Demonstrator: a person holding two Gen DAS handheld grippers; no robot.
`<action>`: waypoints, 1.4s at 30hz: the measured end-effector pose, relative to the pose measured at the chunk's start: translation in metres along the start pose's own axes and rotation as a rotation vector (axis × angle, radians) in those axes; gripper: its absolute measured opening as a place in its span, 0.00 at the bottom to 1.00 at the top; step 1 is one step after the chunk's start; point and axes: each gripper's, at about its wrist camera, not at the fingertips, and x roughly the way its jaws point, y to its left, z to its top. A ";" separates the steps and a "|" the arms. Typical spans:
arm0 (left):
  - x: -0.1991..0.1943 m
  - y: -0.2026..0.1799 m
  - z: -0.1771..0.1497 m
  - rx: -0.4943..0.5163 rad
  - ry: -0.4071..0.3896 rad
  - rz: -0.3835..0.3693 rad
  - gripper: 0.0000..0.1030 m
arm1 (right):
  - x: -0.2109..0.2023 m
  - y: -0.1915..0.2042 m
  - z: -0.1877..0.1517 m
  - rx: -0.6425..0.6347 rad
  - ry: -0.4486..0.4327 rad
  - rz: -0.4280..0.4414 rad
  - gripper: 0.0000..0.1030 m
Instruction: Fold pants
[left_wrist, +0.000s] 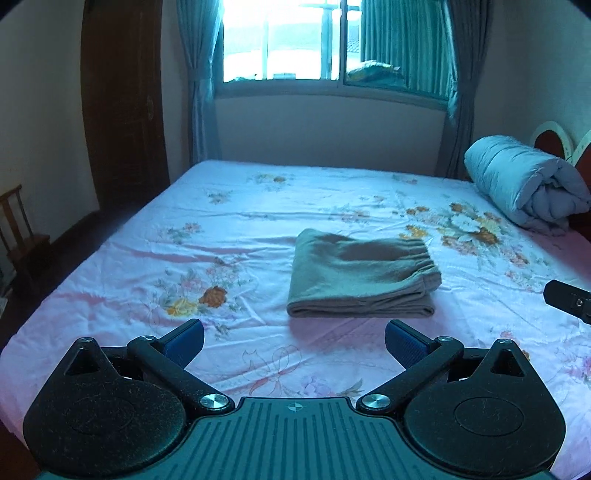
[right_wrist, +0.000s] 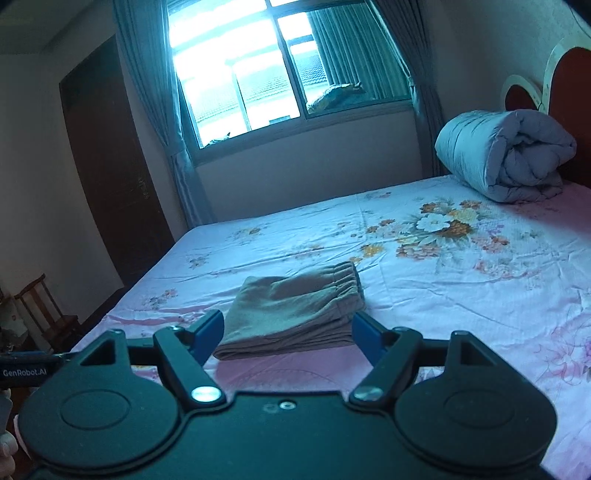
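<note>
The grey-brown pants (left_wrist: 360, 275) lie folded into a flat rectangle on the flowered bed sheet (left_wrist: 236, 229), elastic waistband toward the right. In the left wrist view my left gripper (left_wrist: 294, 341) hangs above the near part of the bed, short of the pants, its blue pads wide apart and empty. The right wrist view shows the same pants (right_wrist: 295, 312) just beyond my right gripper (right_wrist: 288, 338), which stands open with nothing between its pads. The right gripper's tip (left_wrist: 569, 301) shows at the right edge of the left wrist view.
A rolled grey-blue quilt (right_wrist: 502, 155) lies at the head of the bed by the red headboard (right_wrist: 576, 88). A window with curtains (left_wrist: 288, 40) is behind the bed, a dark wardrobe (left_wrist: 122, 103) at the left, and a wooden chair (left_wrist: 22, 236) on the floor beside it.
</note>
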 end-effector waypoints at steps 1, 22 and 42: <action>-0.002 0.000 0.000 -0.006 -0.007 -0.006 1.00 | -0.001 0.001 0.000 -0.001 -0.005 0.002 0.68; 0.015 -0.004 0.002 0.019 -0.013 -0.051 1.00 | 0.013 0.006 -0.005 -0.021 0.024 -0.003 0.68; 0.033 -0.009 0.003 0.013 0.022 -0.073 1.00 | 0.024 0.005 -0.005 0.000 0.052 0.000 0.68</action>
